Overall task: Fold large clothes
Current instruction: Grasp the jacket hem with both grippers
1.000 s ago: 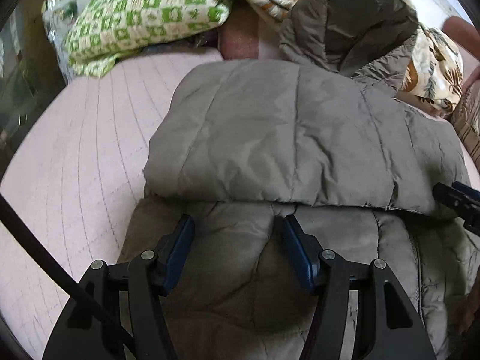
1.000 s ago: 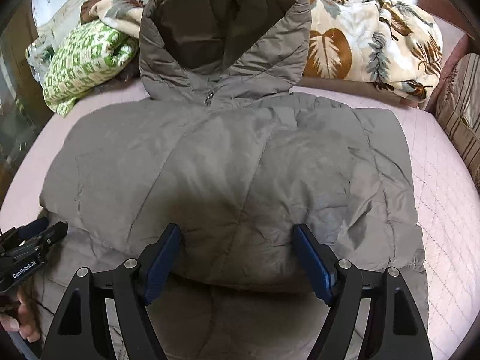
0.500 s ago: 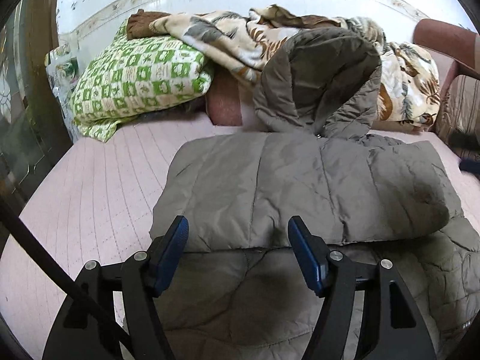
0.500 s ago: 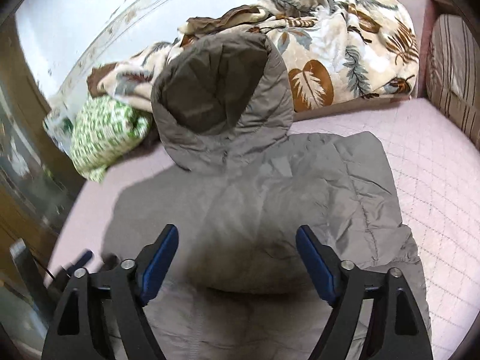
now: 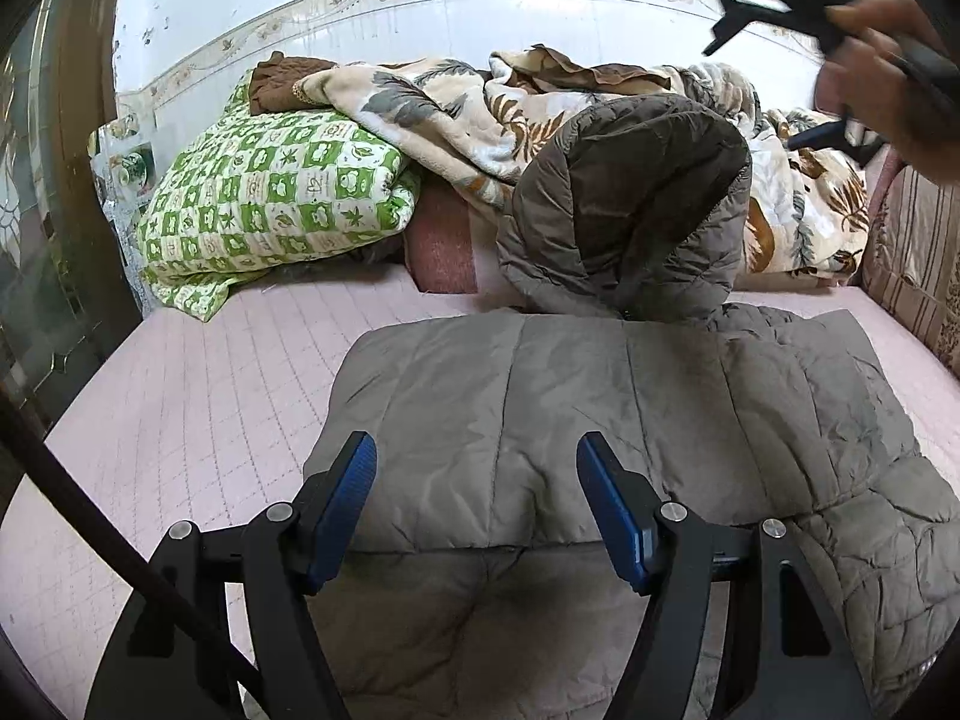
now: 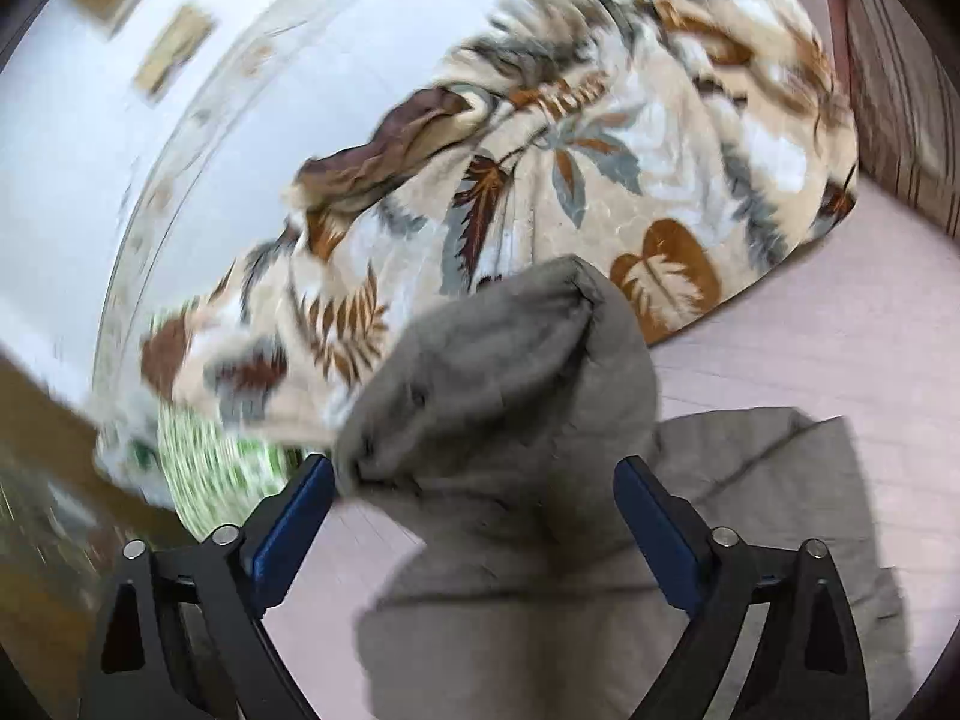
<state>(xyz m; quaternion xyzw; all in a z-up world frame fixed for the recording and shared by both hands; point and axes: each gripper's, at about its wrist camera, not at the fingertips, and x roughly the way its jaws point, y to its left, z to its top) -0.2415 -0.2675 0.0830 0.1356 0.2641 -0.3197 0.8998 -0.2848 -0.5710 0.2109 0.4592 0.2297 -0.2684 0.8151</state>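
A grey-brown puffer jacket (image 5: 600, 420) lies on the pink quilted bed (image 5: 210, 396), its lower part folded up over the body. Its hood (image 5: 630, 210) stands up against the bedding at the back. My left gripper (image 5: 477, 510) is open and empty, low over the jacket's folded near edge. My right gripper (image 6: 474, 534) is open and empty, raised above the hood (image 6: 510, 384); that view is blurred. It also shows high at the right in the left wrist view (image 5: 798, 54), held by a hand.
A green checked pillow (image 5: 270, 192) and a leaf-print blanket (image 5: 468, 108) are piled along the back wall; the blanket also shows in the right wrist view (image 6: 570, 150). A striped cushion (image 5: 918, 276) stands at the right. A dark cable (image 5: 120, 552) crosses the lower left.
Both grippers have lifted and pulled back from the jacket. The right gripper rose much higher and swung toward the hood; its view is now blurred by motion.
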